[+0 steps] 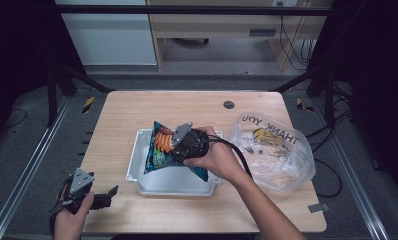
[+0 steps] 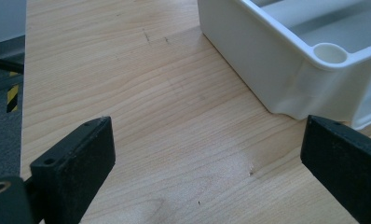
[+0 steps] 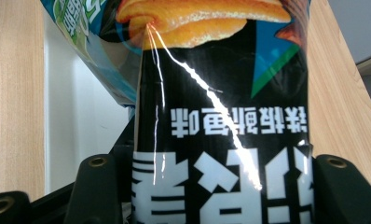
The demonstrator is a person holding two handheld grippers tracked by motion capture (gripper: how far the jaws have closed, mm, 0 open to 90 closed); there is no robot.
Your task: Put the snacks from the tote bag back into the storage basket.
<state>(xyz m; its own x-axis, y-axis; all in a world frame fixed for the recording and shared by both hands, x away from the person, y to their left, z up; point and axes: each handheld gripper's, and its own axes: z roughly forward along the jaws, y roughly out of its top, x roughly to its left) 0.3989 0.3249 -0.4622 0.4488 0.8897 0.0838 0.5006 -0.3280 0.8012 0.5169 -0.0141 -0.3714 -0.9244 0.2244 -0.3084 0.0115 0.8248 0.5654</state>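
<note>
A snack bag (image 1: 168, 147) is held over the white tray (image 1: 137, 165) at the middle of the worktop (image 1: 127, 110), clamped between the jaws of the right tongs (image 1: 179, 145). It is judged light, soft and air-filled, its glossy film slippery and its contents easily crushed; a hold on a sealed edge would be safer, though the exact grip point cannot be made out. The left tongs (image 1: 104, 196) are held apart and empty near the tray's corner. A plastic bag (image 1: 272, 150) lies to the right.

One snack bag (image 1: 159, 145) between the right gripper's (image 1: 179, 145) fingers, one white tray (image 1: 137, 160), one plastic bag (image 1: 272, 150), two grippers; left gripper (image 1: 104, 196) beside tray.
</note>
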